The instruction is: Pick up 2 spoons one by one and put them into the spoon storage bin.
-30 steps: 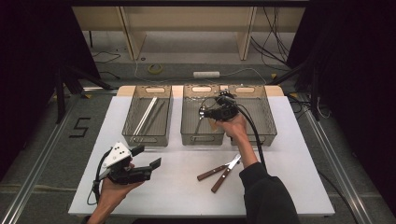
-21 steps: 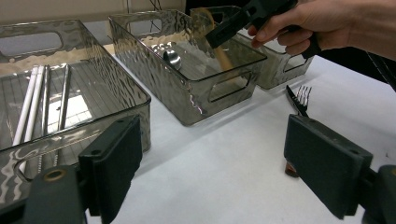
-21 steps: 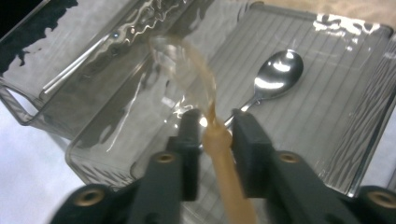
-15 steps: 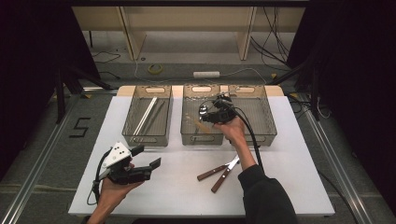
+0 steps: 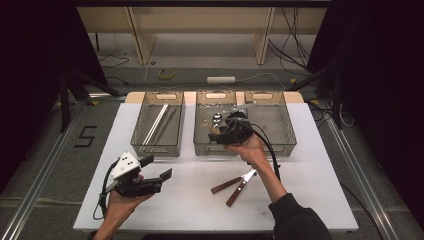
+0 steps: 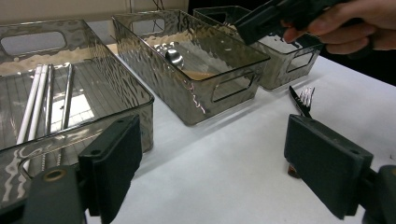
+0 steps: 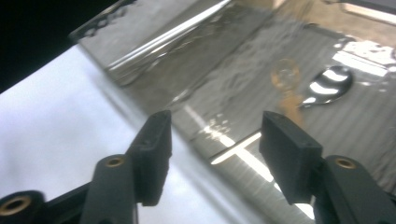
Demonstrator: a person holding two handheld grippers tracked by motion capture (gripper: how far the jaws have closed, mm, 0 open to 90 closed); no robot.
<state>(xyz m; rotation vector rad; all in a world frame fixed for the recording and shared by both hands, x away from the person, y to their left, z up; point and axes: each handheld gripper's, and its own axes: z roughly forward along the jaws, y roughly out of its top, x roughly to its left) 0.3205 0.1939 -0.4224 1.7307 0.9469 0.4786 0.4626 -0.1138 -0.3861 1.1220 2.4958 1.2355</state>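
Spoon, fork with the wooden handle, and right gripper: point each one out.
spoon [image 7: 329, 83], right gripper view, on its shiny bowl.
fork [image 5: 248, 175], high view, on its metal head.
right gripper [image 7: 215, 140], right gripper view, midway between its open jaws.

Smoky rippled bins [image 5: 157, 125]; silver spoon [image 7: 329, 84]; brown-handled cutlery [image 5: 235, 182]; white table [image 5: 200, 200].

Smoky translucent plastic, rippled and glossy, on the middle bin [image 6: 196, 70]. Polished, mirror-bright metal for the spoon [image 7: 329, 83] inside. Matt white, smooth on the desk [image 5: 200, 200]. Matt black plastic on the right gripper [image 7: 215, 140]. Brown wood-look handles and shiny metal ends on the fork and knife [image 5: 235, 184].
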